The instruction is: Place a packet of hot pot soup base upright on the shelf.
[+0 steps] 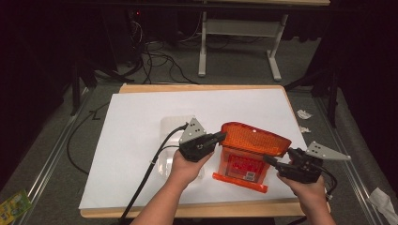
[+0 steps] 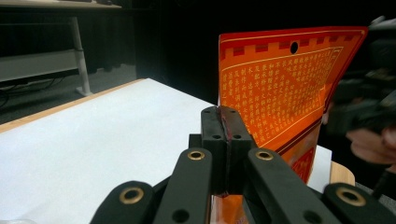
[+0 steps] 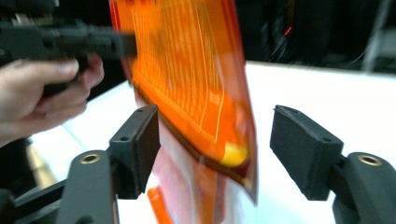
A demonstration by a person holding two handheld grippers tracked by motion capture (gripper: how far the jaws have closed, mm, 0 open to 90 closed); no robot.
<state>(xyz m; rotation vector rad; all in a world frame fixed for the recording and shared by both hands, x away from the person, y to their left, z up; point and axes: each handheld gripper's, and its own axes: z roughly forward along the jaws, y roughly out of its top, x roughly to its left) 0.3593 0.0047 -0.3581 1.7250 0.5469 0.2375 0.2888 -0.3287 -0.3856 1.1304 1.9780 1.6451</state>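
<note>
Right gripper (image 3: 215, 149): jaws spread wide, pads either side of the orange bag's (image 1: 248, 150) near edge, not yet touching it.

Left gripper (image 2: 226, 140): jaws pressed together on the bag's left edge, holding it upright above the white sheet (image 1: 141, 136).

Orange bag: stands between the two grippers; long axis runs left to right, printed face towards the left gripper's camera. Right gripper is nearer the free edge.

Clear plastic piece (image 1: 171, 126): lies flat behind the left gripper.

Room: open sheet beyond and left; table's front edge (image 1: 187, 210) is close below the bag.
</note>
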